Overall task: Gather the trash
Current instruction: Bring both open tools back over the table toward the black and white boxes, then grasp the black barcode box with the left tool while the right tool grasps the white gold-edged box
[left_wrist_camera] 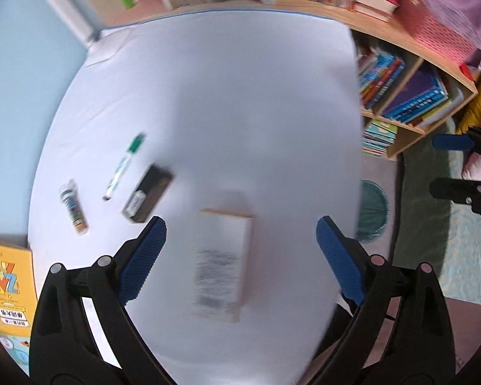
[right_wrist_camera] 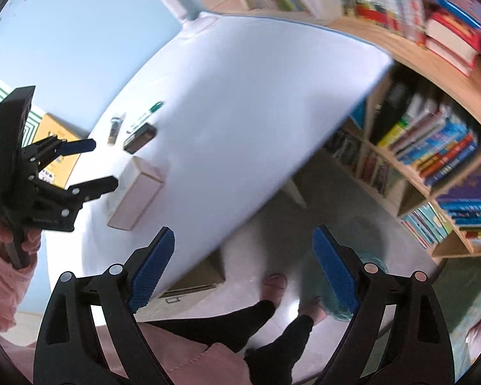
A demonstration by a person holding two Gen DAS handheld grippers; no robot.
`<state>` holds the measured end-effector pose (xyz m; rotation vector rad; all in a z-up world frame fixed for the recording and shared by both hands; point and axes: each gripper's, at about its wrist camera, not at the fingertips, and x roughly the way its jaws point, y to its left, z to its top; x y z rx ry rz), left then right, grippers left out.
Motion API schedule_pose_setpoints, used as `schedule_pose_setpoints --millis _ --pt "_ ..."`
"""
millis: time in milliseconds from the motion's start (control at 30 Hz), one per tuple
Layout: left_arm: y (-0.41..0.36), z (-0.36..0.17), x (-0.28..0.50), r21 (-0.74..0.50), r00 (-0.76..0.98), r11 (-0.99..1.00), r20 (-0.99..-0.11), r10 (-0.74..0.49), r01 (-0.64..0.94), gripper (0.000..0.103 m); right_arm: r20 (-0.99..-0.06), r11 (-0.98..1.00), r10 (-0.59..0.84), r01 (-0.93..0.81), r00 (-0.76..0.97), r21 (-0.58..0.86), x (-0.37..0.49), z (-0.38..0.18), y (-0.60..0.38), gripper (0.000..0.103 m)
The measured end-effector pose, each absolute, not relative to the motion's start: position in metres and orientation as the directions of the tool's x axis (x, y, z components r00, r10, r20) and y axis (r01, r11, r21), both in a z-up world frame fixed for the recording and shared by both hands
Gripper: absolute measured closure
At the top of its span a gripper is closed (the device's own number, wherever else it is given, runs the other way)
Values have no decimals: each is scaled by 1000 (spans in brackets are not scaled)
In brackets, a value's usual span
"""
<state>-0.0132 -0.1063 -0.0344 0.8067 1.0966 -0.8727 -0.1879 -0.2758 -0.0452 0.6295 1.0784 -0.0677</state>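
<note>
A white carton box [left_wrist_camera: 223,266] with a barcode lies on the white table [left_wrist_camera: 224,102], straight between the open jaws of my left gripper [left_wrist_camera: 240,240], which hovers above it. A black box [left_wrist_camera: 147,194], a green marker [left_wrist_camera: 125,165] and a small patterned tube [left_wrist_camera: 73,207] lie to its left. In the right wrist view the carton [right_wrist_camera: 138,192], black box [right_wrist_camera: 140,138], marker [right_wrist_camera: 146,117] and tube [right_wrist_camera: 114,128] show beside the left gripper [right_wrist_camera: 104,163]. My right gripper [right_wrist_camera: 243,256] is open and empty, off the table's right edge above the floor. A teal bin [left_wrist_camera: 372,211] stands on the floor.
A yellow book [left_wrist_camera: 8,288] lies at the table's left corner. Bookshelves [left_wrist_camera: 410,96] full of books stand to the right. The teal bin [right_wrist_camera: 333,295] sits by the person's feet [right_wrist_camera: 272,284]. A white lamp [left_wrist_camera: 67,9] stands at the table's far left.
</note>
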Motion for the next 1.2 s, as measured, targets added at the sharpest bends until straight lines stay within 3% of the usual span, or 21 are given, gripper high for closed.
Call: schedule_pose_setpoints --millis 433,1200 --pt "-58 -58 53 95 181 439 -970 -159 894 11 -846 817 309 334 435 470 -117 -42 -203 16" --pt "-50 -110 97 33 79 321 -988 -132 947 11 -840 726 392 435 375 532 -60 -71 -162 16"
